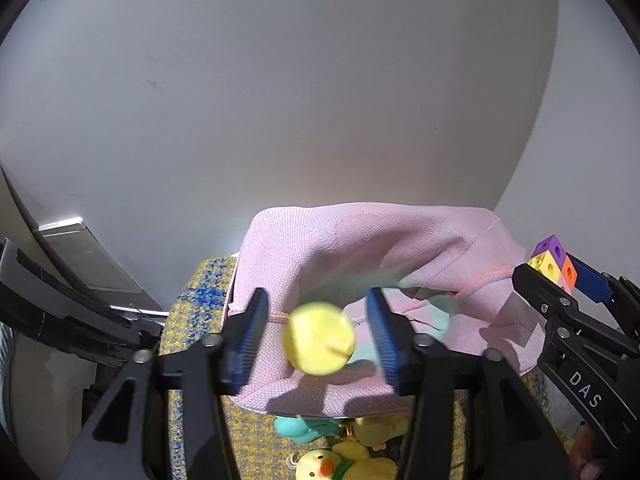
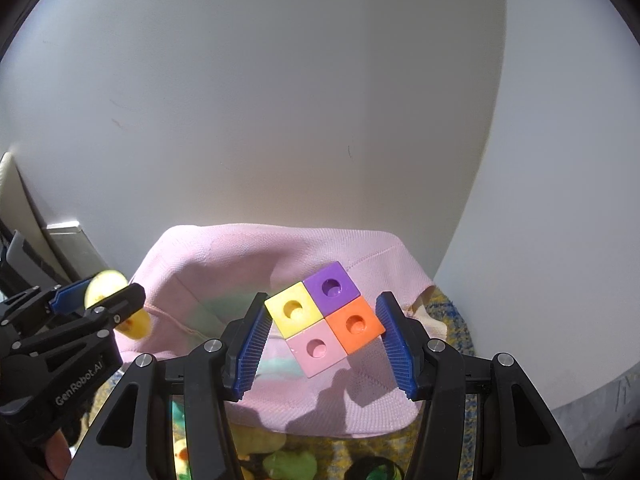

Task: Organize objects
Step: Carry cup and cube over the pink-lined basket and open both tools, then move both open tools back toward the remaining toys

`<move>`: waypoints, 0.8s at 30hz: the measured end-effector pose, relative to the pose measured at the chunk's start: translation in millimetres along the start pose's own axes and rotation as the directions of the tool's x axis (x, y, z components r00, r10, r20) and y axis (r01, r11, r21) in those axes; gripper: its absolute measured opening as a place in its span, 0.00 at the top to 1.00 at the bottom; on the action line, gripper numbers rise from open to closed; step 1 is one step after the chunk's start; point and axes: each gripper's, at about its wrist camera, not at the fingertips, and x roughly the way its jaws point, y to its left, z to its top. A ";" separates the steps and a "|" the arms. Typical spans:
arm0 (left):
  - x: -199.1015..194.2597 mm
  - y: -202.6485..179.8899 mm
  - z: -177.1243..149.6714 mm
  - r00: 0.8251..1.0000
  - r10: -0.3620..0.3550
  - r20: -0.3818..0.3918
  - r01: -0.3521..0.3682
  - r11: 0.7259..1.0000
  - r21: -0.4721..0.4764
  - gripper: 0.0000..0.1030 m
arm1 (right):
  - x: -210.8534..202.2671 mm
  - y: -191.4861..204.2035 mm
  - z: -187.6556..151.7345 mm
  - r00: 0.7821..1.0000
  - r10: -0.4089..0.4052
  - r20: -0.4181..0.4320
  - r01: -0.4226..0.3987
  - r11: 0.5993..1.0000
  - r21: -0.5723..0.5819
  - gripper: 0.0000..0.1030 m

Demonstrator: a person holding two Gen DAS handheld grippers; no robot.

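Note:
A pink fabric bin (image 1: 360,248) stands open against the wall on a yellow-and-blue cloth; it also shows in the right wrist view (image 2: 248,256). My left gripper (image 1: 319,338) is open over the bin's near rim. A blurred yellow round toy (image 1: 319,339) is between its fingers, apart from both pads. The toy also shows in the right wrist view (image 2: 105,284). My right gripper (image 2: 324,336) is shut on a block of four joined cubes (image 2: 325,317), yellow, purple, orange and pink, held above the bin. The cubes also show in the left wrist view (image 1: 554,260).
Plush toys lie on the cloth in front of the bin: a teal one (image 1: 308,428) and yellow chicks (image 1: 344,464). A dark device with a metal edge (image 1: 80,264) stands at the left. A white wall is close behind the bin.

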 end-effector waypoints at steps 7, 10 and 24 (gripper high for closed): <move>-3.9 3.9 -0.6 0.999 0.032 0.010 -0.032 0.999 0.001 0.17 | -4.9 -3.5 1.1 0.999 -0.039 0.029 0.039 0.999 0.015 0.21; -5.1 10.2 -0.6 0.999 0.041 0.006 -0.041 0.999 -0.018 0.15 | -4.3 -6.5 1.6 0.998 -0.053 0.028 0.053 0.998 0.022 0.20; -34.1 17.5 -14.0 0.998 0.052 0.032 -0.052 0.998 -0.026 0.13 | -34.0 -13.3 -16.7 0.996 -0.078 0.046 0.076 0.996 0.044 0.19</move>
